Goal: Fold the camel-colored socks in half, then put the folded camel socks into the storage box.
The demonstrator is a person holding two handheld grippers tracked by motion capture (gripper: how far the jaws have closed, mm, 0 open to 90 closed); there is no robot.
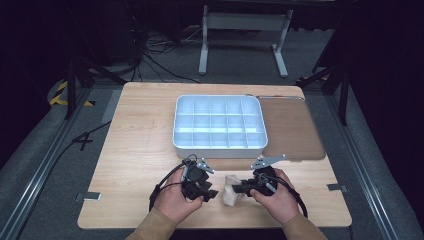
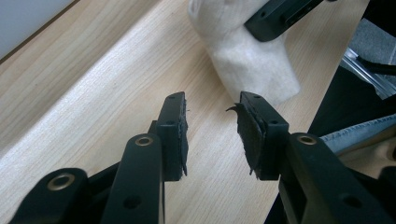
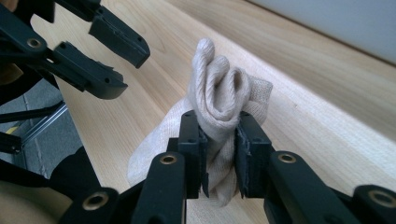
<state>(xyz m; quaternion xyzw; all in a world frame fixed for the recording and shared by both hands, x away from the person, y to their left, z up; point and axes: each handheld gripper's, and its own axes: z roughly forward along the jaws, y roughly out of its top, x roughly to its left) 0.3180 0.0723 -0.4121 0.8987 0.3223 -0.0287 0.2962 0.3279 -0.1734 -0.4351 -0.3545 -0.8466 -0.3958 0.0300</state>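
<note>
Pinching the beige sock (image 3: 219, 112) mid-fold, right claw (image 3: 219, 154) is clamped on it; left claw (image 2: 212, 135) gapes empty just beside, over bench (image 1: 135, 145).

Ahead of me — white divided tray (image 1: 219, 146) on my wooden table (image 1: 135, 150) | brown mat (image 1: 292, 130) beside it — touching

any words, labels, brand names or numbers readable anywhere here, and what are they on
None: no readable text in these pictures.
The white divided tray has plain walls with no label.
The cream sock held by the right gripper has no tag or print showing.
The left gripper and the wooden table carry no marks.
</note>
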